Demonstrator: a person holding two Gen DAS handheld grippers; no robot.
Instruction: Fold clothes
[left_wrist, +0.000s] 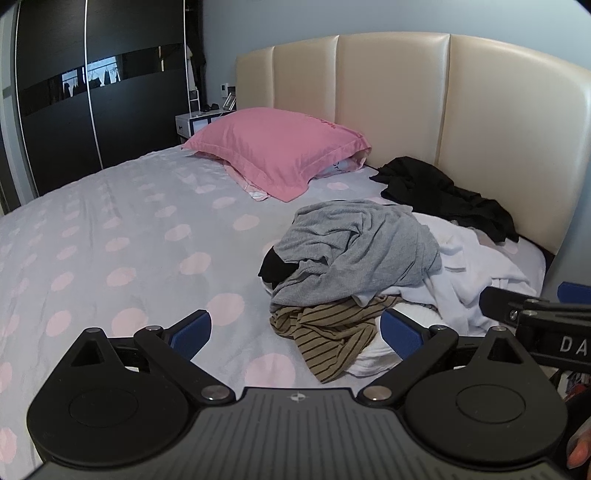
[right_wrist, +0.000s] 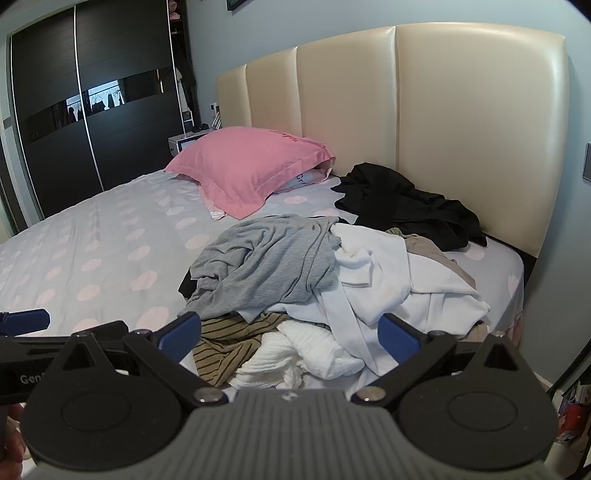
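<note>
The heap of clothes (left_wrist: 369, 273) lies on the bed (left_wrist: 110, 229), near the headboard (left_wrist: 388, 103), on the side away from the pink pillow (left_wrist: 273, 147). The left gripper (left_wrist: 295, 332) hovers just short of the heap, its blue-padded fingers (left_wrist: 190, 334) spread wide with nothing between them; only the olive striped top (left_wrist: 325, 339) at the heap's near edge shows in the gap. The right gripper (right_wrist: 290, 338) hangs beside it over the same near edge, fingers (right_wrist: 399, 338) likewise spread and empty, above the striped top and a ribbed white piece (right_wrist: 280, 358).

The heap is crumpled and unsorted: a grey knit top (right_wrist: 266, 266) lies uppermost toward the pillow, white garments (right_wrist: 388, 280) spill away from it, and a bit of black cloth peeks from beneath the grey. A separate black garment (right_wrist: 406, 203) lies bunched against the headboard, beyond the heap.

The bed's pale sheet carries pink dots. Past the pillow stand a white nightstand (left_wrist: 195, 123) and a dark sliding wardrobe (left_wrist: 92, 92).
</note>
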